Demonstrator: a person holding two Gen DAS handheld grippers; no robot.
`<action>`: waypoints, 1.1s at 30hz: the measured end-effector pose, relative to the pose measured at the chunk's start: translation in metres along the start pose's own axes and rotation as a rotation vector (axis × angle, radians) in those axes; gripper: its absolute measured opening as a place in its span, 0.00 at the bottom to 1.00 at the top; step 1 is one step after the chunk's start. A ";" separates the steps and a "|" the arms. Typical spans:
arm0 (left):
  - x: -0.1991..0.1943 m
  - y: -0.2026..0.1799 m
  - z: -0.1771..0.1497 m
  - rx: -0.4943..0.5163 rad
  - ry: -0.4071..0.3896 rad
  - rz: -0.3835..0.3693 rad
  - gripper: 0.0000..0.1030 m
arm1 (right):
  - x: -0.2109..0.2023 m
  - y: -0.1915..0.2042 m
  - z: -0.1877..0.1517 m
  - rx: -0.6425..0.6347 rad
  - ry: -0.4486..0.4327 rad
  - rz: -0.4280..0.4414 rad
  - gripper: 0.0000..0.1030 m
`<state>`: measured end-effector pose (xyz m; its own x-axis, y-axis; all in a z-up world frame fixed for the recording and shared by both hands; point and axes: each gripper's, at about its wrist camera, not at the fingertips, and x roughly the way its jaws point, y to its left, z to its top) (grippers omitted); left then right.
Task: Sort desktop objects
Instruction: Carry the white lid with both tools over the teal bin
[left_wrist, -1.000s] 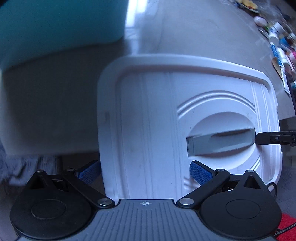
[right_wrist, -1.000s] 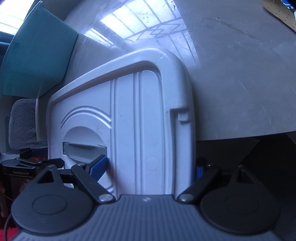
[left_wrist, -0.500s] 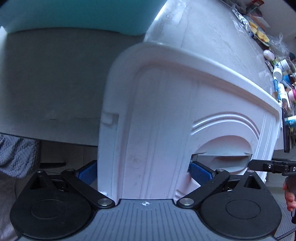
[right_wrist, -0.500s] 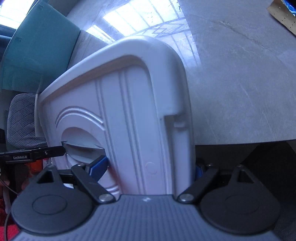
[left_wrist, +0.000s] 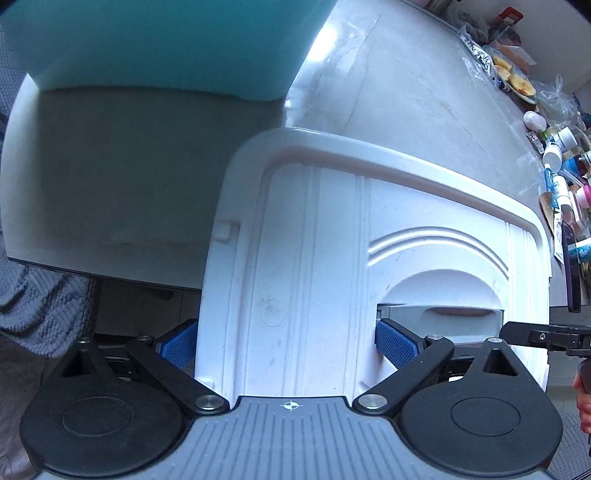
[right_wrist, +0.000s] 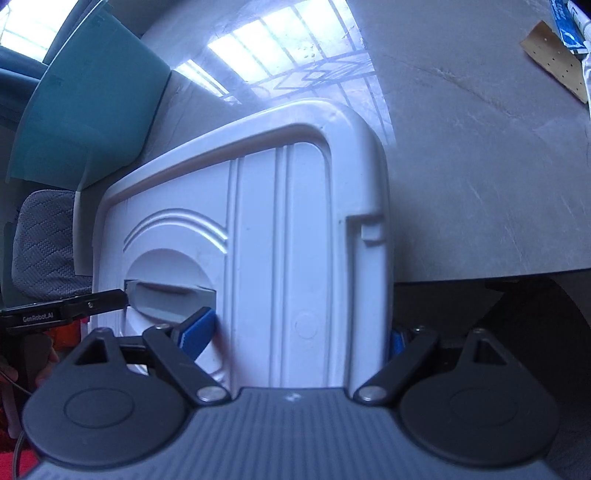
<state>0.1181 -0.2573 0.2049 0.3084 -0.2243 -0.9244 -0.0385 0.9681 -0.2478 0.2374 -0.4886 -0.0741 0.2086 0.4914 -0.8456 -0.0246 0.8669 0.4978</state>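
A white plastic storage box (left_wrist: 314, 258) with a grey recessed handle (left_wrist: 439, 314) fills both views, held at the table's near edge. My left gripper (left_wrist: 284, 343) is shut on its left part, one blue pad (left_wrist: 391, 343) inside the handle recess, the other (left_wrist: 177, 343) on the outer side. My right gripper (right_wrist: 299, 336) is shut on the same box (right_wrist: 295, 240), one blue pad (right_wrist: 195, 332) by the handle (right_wrist: 170, 299), the other mostly hidden behind the box's right side.
A grey stone table (left_wrist: 406, 103) lies beyond the box. A teal bin (left_wrist: 159, 40) stands at the far left. Bottles, tubes and bags (left_wrist: 554, 155) crowd the far right. A brown perforated card (right_wrist: 554, 62) lies at the right. A grey fabric chair (right_wrist: 44, 240) is left.
The box has tilted and shifted in both grips; the handle recess now looks flatter, and the table beyond has come further into view. Both grippers stay shut on it.
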 end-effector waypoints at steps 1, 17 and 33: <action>-0.003 -0.007 0.006 0.005 -0.004 0.002 0.97 | 0.000 0.001 -0.001 0.002 -0.004 0.001 0.86; 0.051 0.083 -0.026 0.000 -0.071 0.021 0.97 | -0.006 0.042 -0.033 -0.054 -0.044 0.013 0.86; 0.031 0.254 -0.132 -0.027 -0.154 0.077 0.97 | 0.020 0.149 -0.123 -0.113 -0.083 0.068 0.87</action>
<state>-0.0073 -0.0335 0.0754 0.4453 -0.1277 -0.8862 -0.0927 0.9779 -0.1874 0.1173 -0.3390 -0.0409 0.2830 0.5448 -0.7894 -0.1500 0.8380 0.5246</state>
